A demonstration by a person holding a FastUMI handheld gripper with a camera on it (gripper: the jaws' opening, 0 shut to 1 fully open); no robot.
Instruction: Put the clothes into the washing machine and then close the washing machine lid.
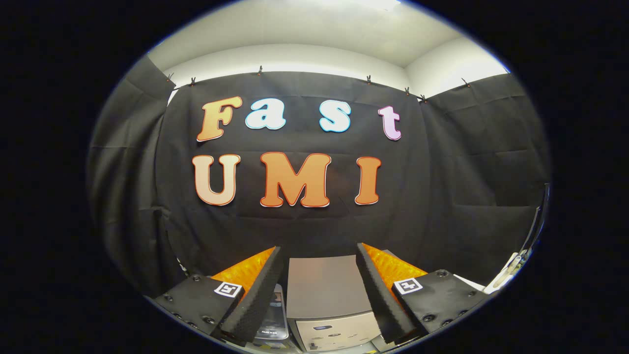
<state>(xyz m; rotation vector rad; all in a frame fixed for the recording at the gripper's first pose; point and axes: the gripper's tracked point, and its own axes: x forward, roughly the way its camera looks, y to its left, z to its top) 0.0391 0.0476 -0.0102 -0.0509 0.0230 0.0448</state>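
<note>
The washing machine (pixel 327 290) is a small grey box seen from above and in front, its flat top lying between and beyond my fingers. Its lid looks down, flat on top. A lighter front panel (pixel 334 332) with small controls shows below the top. My gripper (pixel 319 253) is held high over it, open wide, with nothing between the fingers (pixel 255 300). No clothes can be made out from here.
A dark flat object (pixel 272 319) lies just left of the machine, partly behind the left finger. A pale surface edge and a whitish clip-like item (pixel 508 270) sit to the far right. Black cloth walls close in behind and on both sides.
</note>
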